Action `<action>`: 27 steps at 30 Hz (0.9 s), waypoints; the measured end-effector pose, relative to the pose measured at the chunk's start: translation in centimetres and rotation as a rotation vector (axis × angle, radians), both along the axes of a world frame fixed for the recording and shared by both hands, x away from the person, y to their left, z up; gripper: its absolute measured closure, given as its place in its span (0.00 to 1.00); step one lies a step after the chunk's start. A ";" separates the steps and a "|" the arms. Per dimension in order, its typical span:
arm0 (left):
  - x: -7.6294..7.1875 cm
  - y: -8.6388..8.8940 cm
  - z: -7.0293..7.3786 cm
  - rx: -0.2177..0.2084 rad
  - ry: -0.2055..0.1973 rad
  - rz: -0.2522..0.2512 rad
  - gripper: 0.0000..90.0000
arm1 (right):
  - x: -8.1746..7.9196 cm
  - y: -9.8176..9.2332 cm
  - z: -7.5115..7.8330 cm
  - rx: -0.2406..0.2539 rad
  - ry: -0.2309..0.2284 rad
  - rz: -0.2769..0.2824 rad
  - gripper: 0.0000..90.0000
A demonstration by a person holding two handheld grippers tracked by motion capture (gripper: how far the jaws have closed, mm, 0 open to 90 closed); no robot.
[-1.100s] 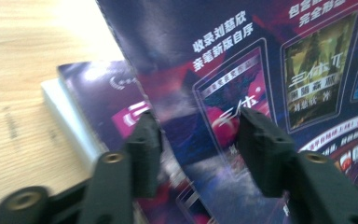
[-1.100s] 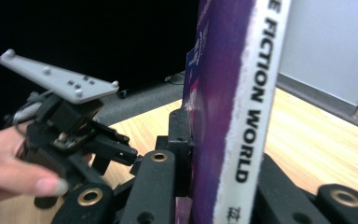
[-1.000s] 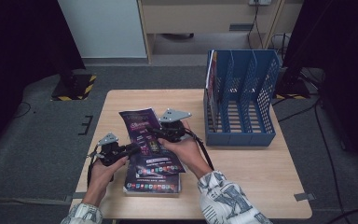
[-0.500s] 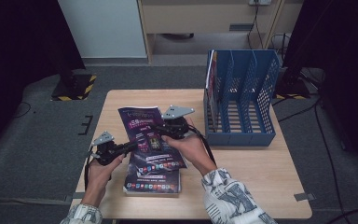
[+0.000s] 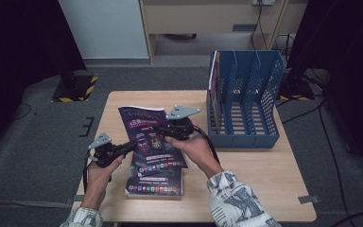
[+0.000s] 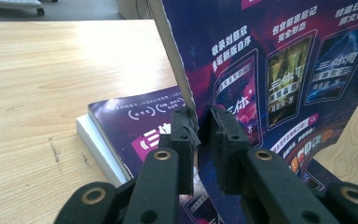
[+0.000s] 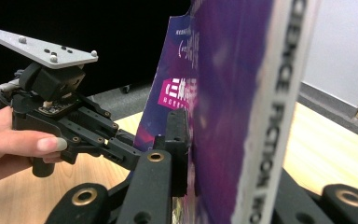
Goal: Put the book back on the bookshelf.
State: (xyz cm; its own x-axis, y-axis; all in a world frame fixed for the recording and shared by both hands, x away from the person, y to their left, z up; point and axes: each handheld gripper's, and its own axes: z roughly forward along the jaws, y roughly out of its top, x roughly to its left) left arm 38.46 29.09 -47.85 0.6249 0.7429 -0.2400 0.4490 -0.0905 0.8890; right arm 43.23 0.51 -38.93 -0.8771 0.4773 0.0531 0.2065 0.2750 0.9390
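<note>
the purple magazine [image 5: 152, 137] is held up off the surface [image 5: 246, 165] between the two grippers, tilted, with its long axis running from the near left toward the far edge and its far end highest. the left gripper [image 5: 131, 147] has its jaws nearly together on the magazine's near left edge; in the left gripper view the pads pinch that thin edge [image 6: 193, 119] and have just been closing onto it. the right gripper [image 5: 163, 131] grips the right-hand spine side, and in the right gripper view the spine with its white lettering [image 7: 265, 116] stands between the jaws, which are close on it though they have just been easing open a little. the blue file rack [image 5: 246, 101] stands well to the right and a bit farther back, so the right hand is the nearer one to carry the magazine there, and the magazine would probably need to be turned upright, spine down, to drop into a slot. one thin booklet [image 5: 213, 75] already stands in the rack's leftmost slot. the magazine has a glossy dark purple cover with rows of small book pictures and pink and white print, and it looks thin and floppy. directly under it a second magazine [image 5: 153, 182] of the same cover lies flat on the surface near the front edge.
</note>
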 end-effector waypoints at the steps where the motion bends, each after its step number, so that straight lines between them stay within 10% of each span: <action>1: 0.0 0.0 0.0 -0.001 -0.004 -0.002 0.88 | 0.0 0.0 0.1 -0.006 -0.004 0.007 0.86; 13: -0.1 0.1 0.1 -0.010 -0.021 -0.011 0.89 | 0.8 0.8 2.2 0.037 -0.002 0.062 0.73; 27: -0.3 0.3 0.4 -0.019 -0.048 -0.024 0.89 | 1.5 1.2 3.4 0.020 0.040 0.063 0.80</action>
